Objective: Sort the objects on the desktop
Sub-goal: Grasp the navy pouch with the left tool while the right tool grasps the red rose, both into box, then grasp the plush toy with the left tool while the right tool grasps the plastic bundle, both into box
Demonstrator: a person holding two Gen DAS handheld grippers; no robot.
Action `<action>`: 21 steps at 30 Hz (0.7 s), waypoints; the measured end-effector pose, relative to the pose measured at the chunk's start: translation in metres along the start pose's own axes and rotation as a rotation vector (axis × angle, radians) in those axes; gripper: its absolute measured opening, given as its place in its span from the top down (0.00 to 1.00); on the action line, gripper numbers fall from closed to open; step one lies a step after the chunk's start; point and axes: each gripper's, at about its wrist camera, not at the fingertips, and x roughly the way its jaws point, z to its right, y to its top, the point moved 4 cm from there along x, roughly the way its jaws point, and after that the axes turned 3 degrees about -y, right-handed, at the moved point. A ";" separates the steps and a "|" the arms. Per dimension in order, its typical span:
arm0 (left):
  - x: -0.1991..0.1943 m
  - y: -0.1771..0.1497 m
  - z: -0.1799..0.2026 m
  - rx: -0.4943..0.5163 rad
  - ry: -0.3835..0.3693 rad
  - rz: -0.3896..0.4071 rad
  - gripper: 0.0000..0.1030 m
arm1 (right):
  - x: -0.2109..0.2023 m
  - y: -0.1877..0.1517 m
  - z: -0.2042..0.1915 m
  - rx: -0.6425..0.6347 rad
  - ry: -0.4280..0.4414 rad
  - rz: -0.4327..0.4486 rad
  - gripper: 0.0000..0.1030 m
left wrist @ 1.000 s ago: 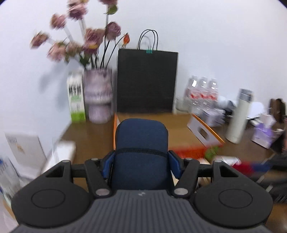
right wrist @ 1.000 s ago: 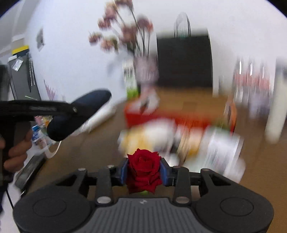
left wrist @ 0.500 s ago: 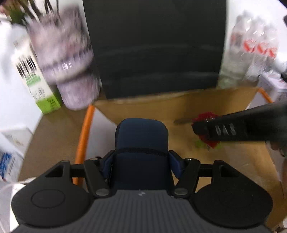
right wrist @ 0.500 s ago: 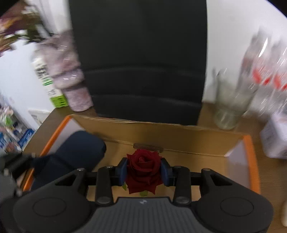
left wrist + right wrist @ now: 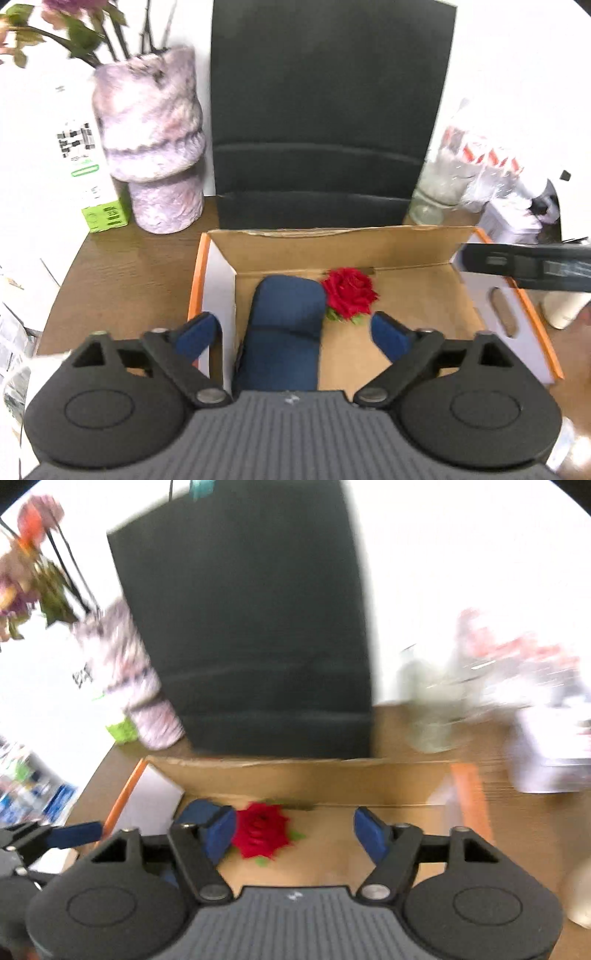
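An open cardboard box (image 5: 332, 240) with orange edges sits on the wooden desk. A navy blue case (image 5: 286, 314) lies on its floor, and a red rose (image 5: 349, 297) rests beside it on the right. My left gripper (image 5: 295, 330) hovers over the case with its jaws opening; both pads stand clear of the case. In the right wrist view the right gripper (image 5: 294, 832) is opening too. The rose (image 5: 262, 834) lies on the box (image 5: 295, 779) floor, close to its left pad and far from the right one. The right gripper's body (image 5: 524, 266) reaches in from the right.
A black paper bag (image 5: 325, 110) stands right behind the box. A mauve vase (image 5: 155, 140) and a white-and-green carton (image 5: 85, 166) are at the back left. Water bottles (image 5: 476, 162) and a glass jar (image 5: 432, 195) stand at the back right.
Both grippers moved forward over the box and opened. The blue case left the left gripper's hold and the rose left the right gripper's; both now lie in the box.
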 end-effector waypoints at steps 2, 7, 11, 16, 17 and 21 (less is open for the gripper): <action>-0.018 -0.015 0.006 0.000 0.008 0.004 0.05 | -0.042 -0.016 0.015 0.006 -0.014 0.059 0.15; -0.068 -0.063 0.023 0.007 0.129 0.084 0.00 | -0.115 -0.075 0.049 0.058 -0.005 0.121 0.14; -0.114 -0.114 0.040 0.036 0.120 0.188 0.00 | -0.151 -0.126 0.060 0.065 0.007 0.170 0.13; -0.141 -0.189 0.053 0.031 0.106 0.276 0.00 | -0.170 -0.200 0.059 0.005 0.014 0.209 0.12; -0.140 -0.204 0.054 0.008 0.105 0.277 0.00 | -0.172 -0.215 0.059 0.001 0.019 0.211 0.12; -0.145 -0.253 0.058 -0.018 0.068 0.284 0.00 | -0.168 -0.273 0.051 -0.007 0.083 0.157 0.12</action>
